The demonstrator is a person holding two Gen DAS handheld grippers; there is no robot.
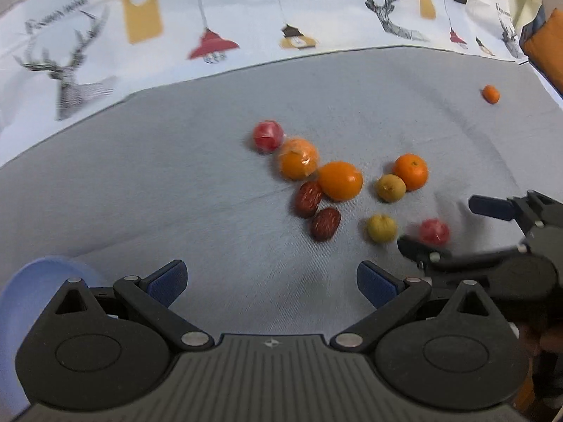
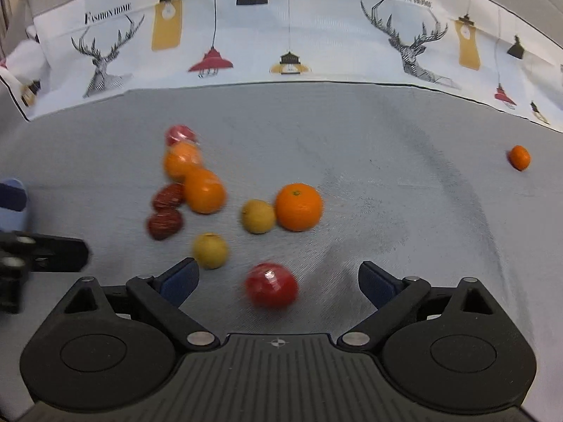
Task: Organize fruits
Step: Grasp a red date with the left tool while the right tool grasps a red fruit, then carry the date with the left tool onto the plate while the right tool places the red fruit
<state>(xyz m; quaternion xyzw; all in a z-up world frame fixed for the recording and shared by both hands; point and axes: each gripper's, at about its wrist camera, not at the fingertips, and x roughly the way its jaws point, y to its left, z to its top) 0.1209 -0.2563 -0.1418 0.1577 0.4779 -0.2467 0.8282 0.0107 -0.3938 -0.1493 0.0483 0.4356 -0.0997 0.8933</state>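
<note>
Fruits [image 2: 246, 204] lie clustered on my grey cloth [image 2: 387, 183]; right gripper [image 2: 278, 281] tilts down, spread around the near red fruit [image 2: 271, 285]; left gripper [image 1: 271, 281] spread, empty.

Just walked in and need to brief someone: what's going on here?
A person holds two grippers over a grey cloth strewn with fruit. Both are open and empty. The right gripper is closest to a red fruit, not gripping it. The left gripper hangs over bare cloth. One small orange lies apart.
</note>
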